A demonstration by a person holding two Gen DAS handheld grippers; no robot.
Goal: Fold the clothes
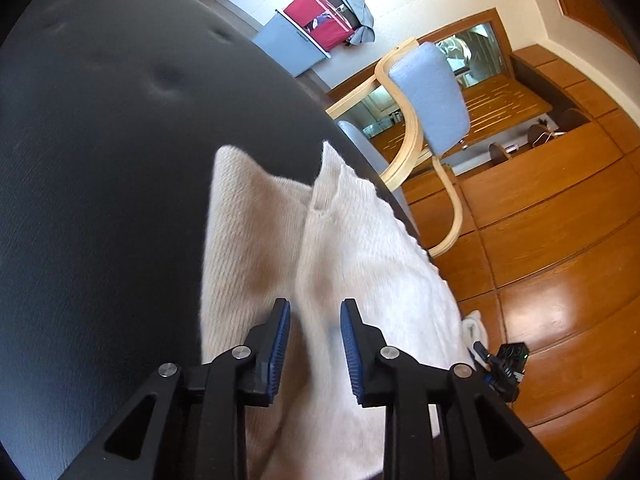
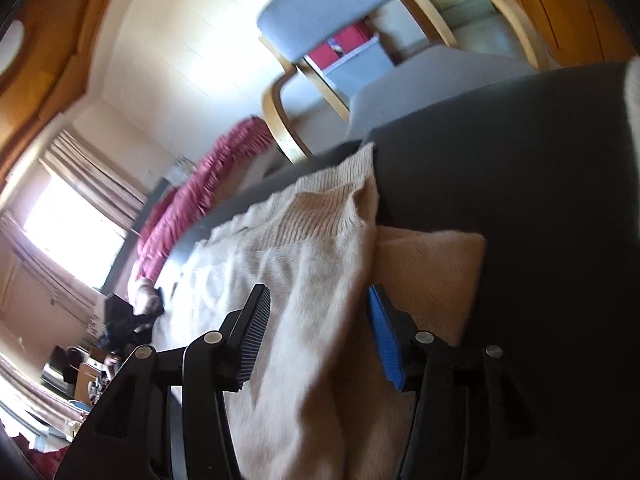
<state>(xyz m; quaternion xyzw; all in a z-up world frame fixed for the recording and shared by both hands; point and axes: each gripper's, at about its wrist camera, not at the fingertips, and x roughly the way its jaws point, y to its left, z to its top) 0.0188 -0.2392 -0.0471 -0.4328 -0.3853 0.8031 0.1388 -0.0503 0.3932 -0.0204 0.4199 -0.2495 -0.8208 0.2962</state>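
Observation:
A cream knit sweater (image 1: 360, 248) lies on a dark grey upholstered surface (image 1: 100, 160), partly folded, with a raised ridge running toward the camera. My left gripper (image 1: 315, 306) is open, its blue-padded fingers straddling that ridge just above the fabric. In the right wrist view the same sweater (image 2: 304, 232) shows a ribbed edge and a doubled layer on the dark surface (image 2: 520, 160). My right gripper (image 2: 318, 292) is open wide, with a fold of the knit between its fingers and not pinched. This view is blurred.
A bent-wood chair with blue cushions (image 1: 430, 96) stands beside the surface's edge over a wooden floor (image 1: 560, 300). A grey-blue basket with red clothes (image 1: 304, 36) sits further off. A dark pink fabric (image 2: 208, 184) lies along the far edge. A bright window (image 2: 72, 224) is at left.

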